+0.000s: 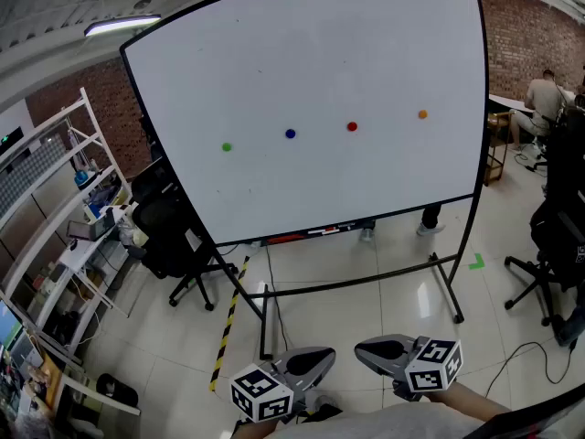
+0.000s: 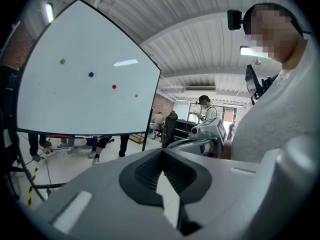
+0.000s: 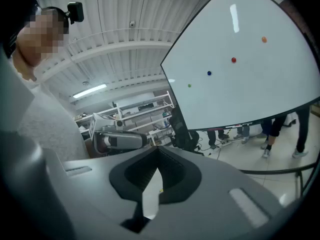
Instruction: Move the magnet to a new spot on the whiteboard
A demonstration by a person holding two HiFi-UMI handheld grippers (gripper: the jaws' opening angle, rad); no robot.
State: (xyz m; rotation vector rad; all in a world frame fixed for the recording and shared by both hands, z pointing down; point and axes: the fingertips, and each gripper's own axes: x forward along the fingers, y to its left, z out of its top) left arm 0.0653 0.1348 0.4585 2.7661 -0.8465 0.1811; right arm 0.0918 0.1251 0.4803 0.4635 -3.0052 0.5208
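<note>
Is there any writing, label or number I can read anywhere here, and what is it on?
None can be read.
Whiteboard: no writing, only four coloured magnets.
Marker cubes: black-and-white square patterns, no words.
Shelves at the left: anything on them is too small to read.

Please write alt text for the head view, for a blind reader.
A whiteboard carries a green magnet, blue magnet, red magnet and orange magnet in a row. Below, the left gripper and right gripper are shut and empty, away from it.
</note>
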